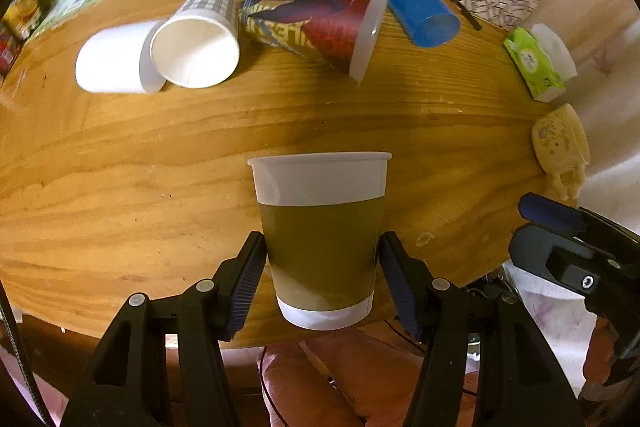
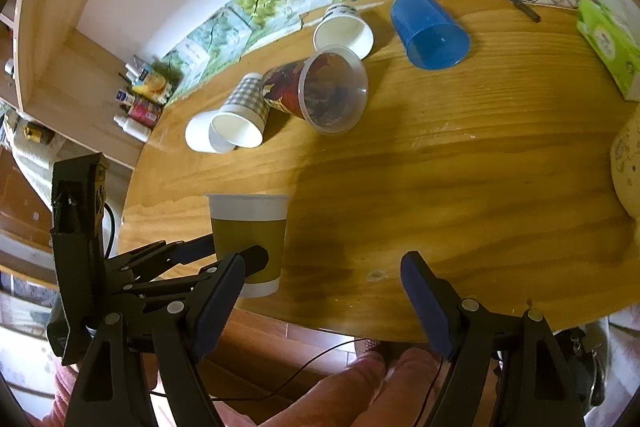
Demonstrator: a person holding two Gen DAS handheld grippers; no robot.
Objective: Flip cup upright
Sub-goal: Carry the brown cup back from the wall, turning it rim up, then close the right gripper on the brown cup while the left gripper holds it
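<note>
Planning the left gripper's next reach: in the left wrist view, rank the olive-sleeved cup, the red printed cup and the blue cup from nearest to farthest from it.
1. Olive-sleeved cup: upright between the left gripper fingers, at the table's near edge.
2. Red printed cup: lying on its side, across the table, centre.
3. Blue cup: lying on its side, slightly farther back, to the right.

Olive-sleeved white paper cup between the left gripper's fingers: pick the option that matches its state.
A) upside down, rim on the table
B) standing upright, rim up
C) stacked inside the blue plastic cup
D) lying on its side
B: the olive-sleeved white paper cup stands near the wooden table edge with its wide rim on top, between the left gripper fingers.
</note>
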